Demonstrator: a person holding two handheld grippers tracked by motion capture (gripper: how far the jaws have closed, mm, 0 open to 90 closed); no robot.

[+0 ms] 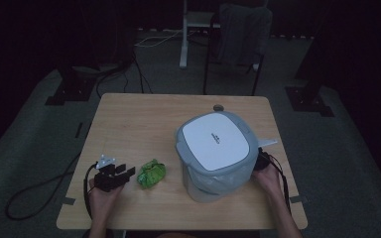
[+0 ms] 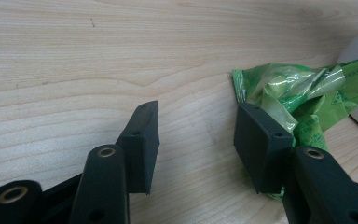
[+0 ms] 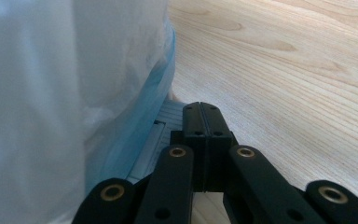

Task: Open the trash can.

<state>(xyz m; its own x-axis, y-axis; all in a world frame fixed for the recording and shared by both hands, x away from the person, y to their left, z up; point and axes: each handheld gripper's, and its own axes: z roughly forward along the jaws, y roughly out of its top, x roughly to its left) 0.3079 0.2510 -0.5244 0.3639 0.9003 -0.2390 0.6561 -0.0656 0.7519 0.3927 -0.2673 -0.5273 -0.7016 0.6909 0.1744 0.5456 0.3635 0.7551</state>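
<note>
My left gripper point(image 1: 127, 172) rests on the wooden table point(image 1: 139, 119) at near left, jaws wide apart and holding nothing. The crumpled green wrapper point(image 1: 151, 173) lies just right of it, against the right jaw. My right gripper point(image 3: 202, 122), jaws pressed together with nothing between them, sits beside the lidded bin point(image 1: 218, 148) at near right.

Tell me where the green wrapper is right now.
In the high view, the green wrapper lies on the table's near left part, between the open left gripper and the bin.

pale wood-grain table point(image 1: 139, 119), crumpled green wrapper point(image 1: 151, 173), grey bin with white lid point(image 1: 217, 140), black grippers point(image 1: 121, 174)
</note>
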